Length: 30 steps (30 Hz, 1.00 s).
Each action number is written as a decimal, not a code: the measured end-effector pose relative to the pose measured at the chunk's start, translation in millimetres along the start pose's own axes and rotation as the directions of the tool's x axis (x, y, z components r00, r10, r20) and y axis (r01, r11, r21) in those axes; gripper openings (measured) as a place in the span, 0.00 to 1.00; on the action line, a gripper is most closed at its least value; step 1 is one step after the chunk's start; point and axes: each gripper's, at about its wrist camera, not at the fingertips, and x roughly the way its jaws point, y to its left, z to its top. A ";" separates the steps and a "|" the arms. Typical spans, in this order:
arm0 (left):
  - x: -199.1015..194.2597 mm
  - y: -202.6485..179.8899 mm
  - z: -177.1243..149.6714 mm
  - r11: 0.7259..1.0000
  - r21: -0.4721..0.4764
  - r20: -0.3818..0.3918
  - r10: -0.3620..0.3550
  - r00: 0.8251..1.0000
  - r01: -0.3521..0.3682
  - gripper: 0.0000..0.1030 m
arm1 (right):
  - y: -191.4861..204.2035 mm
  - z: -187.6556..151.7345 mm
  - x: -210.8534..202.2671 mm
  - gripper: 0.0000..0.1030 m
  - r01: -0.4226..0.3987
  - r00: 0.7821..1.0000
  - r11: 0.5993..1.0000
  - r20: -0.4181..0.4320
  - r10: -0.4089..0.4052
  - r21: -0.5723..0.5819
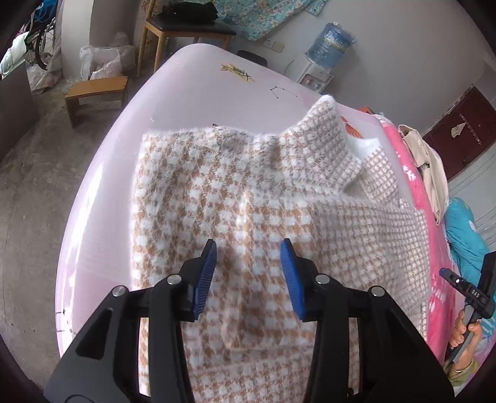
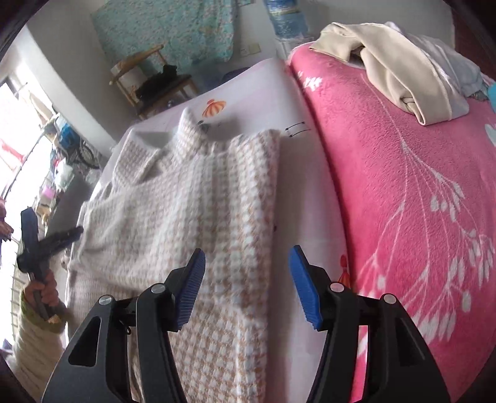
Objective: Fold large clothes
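A fuzzy tan-and-white houndstooth garment [image 1: 235, 198] lies partly folded on a pale pink table [image 1: 198, 93], its collar at the far end. My left gripper [image 1: 248, 276] hovers over the garment's near half, blue pads apart, nothing pinched between them. In the right wrist view the same garment [image 2: 192, 198] spreads left of centre. My right gripper [image 2: 248, 285] stands open above its right edge and the bare table strip [image 2: 303, 192], holding nothing. The other gripper [image 2: 37, 245] and a hand [image 2: 43, 291] show at the left edge.
A pink floral blanket [image 2: 403, 201] covers the surface to the right, with beige clothing [image 2: 396, 71] piled on it. A wooden chair [image 1: 186, 28], a small stool [image 1: 96, 93] and a water dispenser [image 1: 328, 46] stand beyond the table.
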 end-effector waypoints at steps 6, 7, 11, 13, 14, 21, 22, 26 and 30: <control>-21.5 -21.9 10.1 0.993 0.087 0.152 -0.086 0.985 0.073 0.06 | -16.8 25.2 22.1 0.46 0.004 1.000 0.995 0.013 -0.006 0.100; -32.8 -26.8 11.0 0.989 0.113 0.200 -0.115 0.973 0.094 0.06 | -15.5 27.1 24.3 0.45 0.014 1.000 0.996 0.020 -0.016 0.090; -24.1 -28.2 13.7 0.991 0.129 0.187 -0.048 0.981 0.024 0.06 | -7.2 29.9 36.7 0.39 0.088 0.995 0.996 0.032 -0.089 0.029; -0.6 -14.2 10.3 0.995 0.096 0.123 -0.005 0.992 -0.007 0.06 | -3.9 30.4 40.0 0.36 0.108 0.993 0.994 0.043 -0.108 0.007; 6.4 -8.0 7.4 0.996 0.089 0.117 0.002 0.993 -0.012 0.06 | -2.4 30.7 40.2 0.34 0.112 0.992 0.994 0.049 -0.112 -0.005; 10.7 -7.8 0.0 0.992 0.122 0.158 0.022 0.987 -0.042 0.07 | 26.2 37.6 41.7 0.21 0.104 0.992 0.987 0.086 -0.094 -0.119; 10.5 -8.1 0.2 0.992 0.122 0.156 0.024 0.987 -0.043 0.07 | 32.6 39.5 44.9 0.21 0.095 0.993 0.985 0.087 -0.083 -0.142; 11.0 -8.8 -0.1 0.991 0.125 0.155 0.028 0.987 -0.048 0.07 | 40.6 49.8 81.1 0.21 0.109 0.994 0.976 0.023 -0.107 -0.187; 8.3 -6.6 -4.0 0.992 0.119 0.149 0.027 0.988 -0.045 0.08 | 35.1 58.0 88.5 0.19 0.084 0.996 0.980 0.007 -0.085 -0.182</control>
